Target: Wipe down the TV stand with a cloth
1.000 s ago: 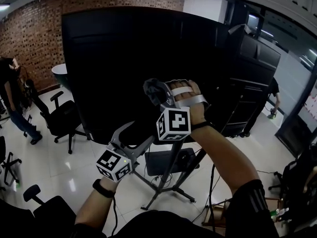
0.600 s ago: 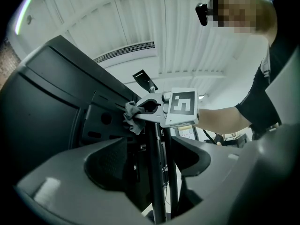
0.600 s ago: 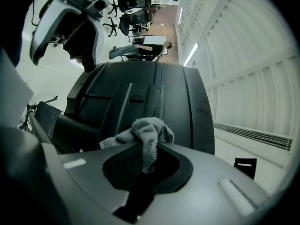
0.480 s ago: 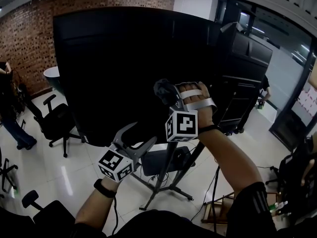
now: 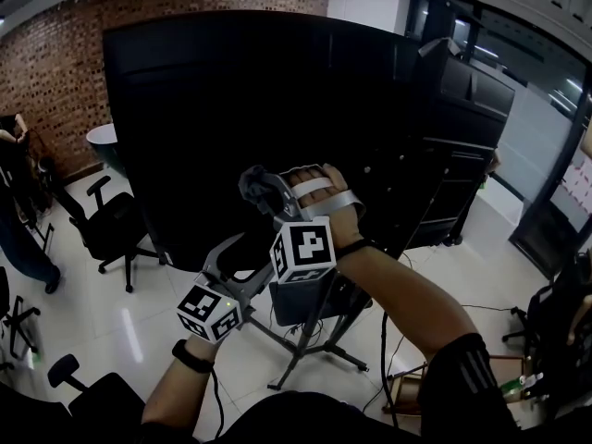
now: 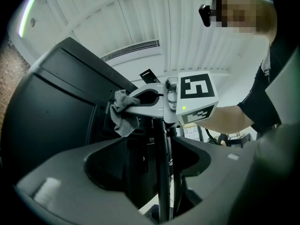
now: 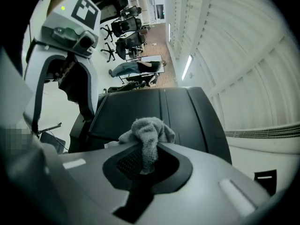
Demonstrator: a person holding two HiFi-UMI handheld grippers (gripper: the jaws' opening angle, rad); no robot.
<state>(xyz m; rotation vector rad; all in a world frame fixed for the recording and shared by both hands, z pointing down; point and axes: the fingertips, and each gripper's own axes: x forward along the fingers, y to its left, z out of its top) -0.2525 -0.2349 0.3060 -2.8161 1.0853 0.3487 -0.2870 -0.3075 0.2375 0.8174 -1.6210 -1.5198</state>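
A big black TV (image 5: 259, 109) stands on a dark tripod-like TV stand (image 5: 305, 340). My right gripper (image 5: 264, 192) is shut on a crumpled grey cloth (image 5: 257, 183), held up against the lower part of the black screen. The right gripper view shows the cloth (image 7: 147, 132) bunched between the jaws of the right gripper (image 7: 145, 149). My left gripper (image 5: 245, 252) is lower and to the left, open and holding nothing, near the TV's bottom edge. In the left gripper view the stand's pole (image 6: 164, 182) rises beyond the left gripper (image 6: 154, 149), with the cloth (image 6: 123, 114) above.
Black office chairs (image 5: 111, 225) stand on the glossy floor at left, and another chair (image 5: 79, 382) is at bottom left. A person (image 5: 18, 220) is at the far left. A tall black cabinet (image 5: 462, 146) is right of the TV. Cables (image 5: 388, 350) trail beside the stand's legs.
My right gripper, still holding the cloth, has moved left and slightly down across the TV's lower part. The left gripper has barely shifted.
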